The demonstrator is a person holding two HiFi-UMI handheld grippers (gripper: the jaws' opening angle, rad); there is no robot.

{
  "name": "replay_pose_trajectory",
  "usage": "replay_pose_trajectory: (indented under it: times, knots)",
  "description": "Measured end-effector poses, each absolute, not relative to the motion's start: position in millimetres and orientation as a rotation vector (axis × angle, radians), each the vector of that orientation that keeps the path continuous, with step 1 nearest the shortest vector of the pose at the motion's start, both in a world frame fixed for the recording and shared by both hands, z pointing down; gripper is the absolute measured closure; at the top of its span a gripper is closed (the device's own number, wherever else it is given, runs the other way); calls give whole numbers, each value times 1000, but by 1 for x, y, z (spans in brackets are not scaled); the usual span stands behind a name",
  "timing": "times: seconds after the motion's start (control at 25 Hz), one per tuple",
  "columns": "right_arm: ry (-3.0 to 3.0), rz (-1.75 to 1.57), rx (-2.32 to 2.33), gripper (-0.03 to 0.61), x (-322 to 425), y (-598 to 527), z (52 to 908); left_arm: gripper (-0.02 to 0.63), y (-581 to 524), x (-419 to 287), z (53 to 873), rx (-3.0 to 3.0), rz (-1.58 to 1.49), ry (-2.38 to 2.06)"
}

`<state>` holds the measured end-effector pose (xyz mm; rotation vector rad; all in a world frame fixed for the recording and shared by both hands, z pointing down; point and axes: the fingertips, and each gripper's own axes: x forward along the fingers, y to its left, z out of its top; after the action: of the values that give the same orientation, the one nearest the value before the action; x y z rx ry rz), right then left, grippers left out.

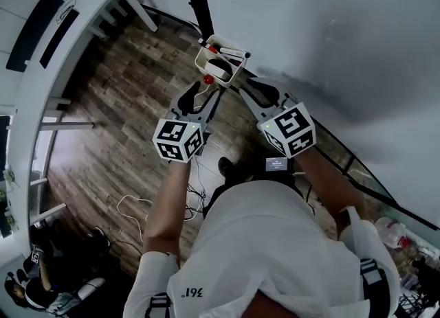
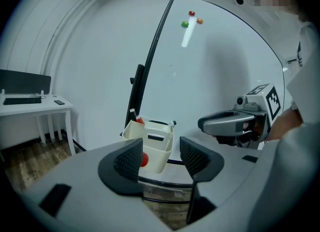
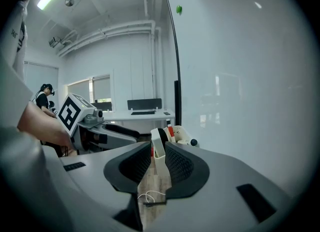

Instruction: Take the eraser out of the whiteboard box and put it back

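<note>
A cream whiteboard box [image 1: 221,60] hangs at the whiteboard's lower edge. The white eraser [image 1: 218,69] with its black strip stands inside it beside markers. In the left gripper view the box [image 2: 159,157] lies just beyond my left gripper [image 2: 161,158], whose jaws are open and empty, and the eraser [image 2: 157,135] rises over the box rim. My right gripper [image 3: 158,163] has its jaws a narrow gap apart, with nothing pressed between them. The box [image 3: 181,135] shows past them, end-on. From the head view, both the left gripper [image 1: 199,97] and the right gripper [image 1: 251,90] sit close below the box.
The whiteboard [image 1: 330,35] fills the right side, with coloured magnets [image 2: 191,19] high on it. A red magnet [image 1: 208,80] sits at the box's front. A white desk [image 1: 62,21] stands at the left. Loose cables [image 1: 130,207] lie on the wooden floor. Another person [image 1: 27,282] is at the lower left.
</note>
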<state>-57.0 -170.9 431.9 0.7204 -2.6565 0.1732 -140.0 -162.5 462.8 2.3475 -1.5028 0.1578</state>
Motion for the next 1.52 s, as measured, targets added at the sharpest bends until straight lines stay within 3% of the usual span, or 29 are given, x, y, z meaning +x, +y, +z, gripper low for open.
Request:
replay_pose_trajectory:
  times: [0.64, 1.52]
  knots:
    - [-2606, 225, 707, 489, -59, -180, 451, 328, -207, -131, 485, 2343, 263, -1558]
    - [-2584, 263, 707, 489, -52, -186, 465, 328, -217, -121, 485, 2424, 351, -1616]
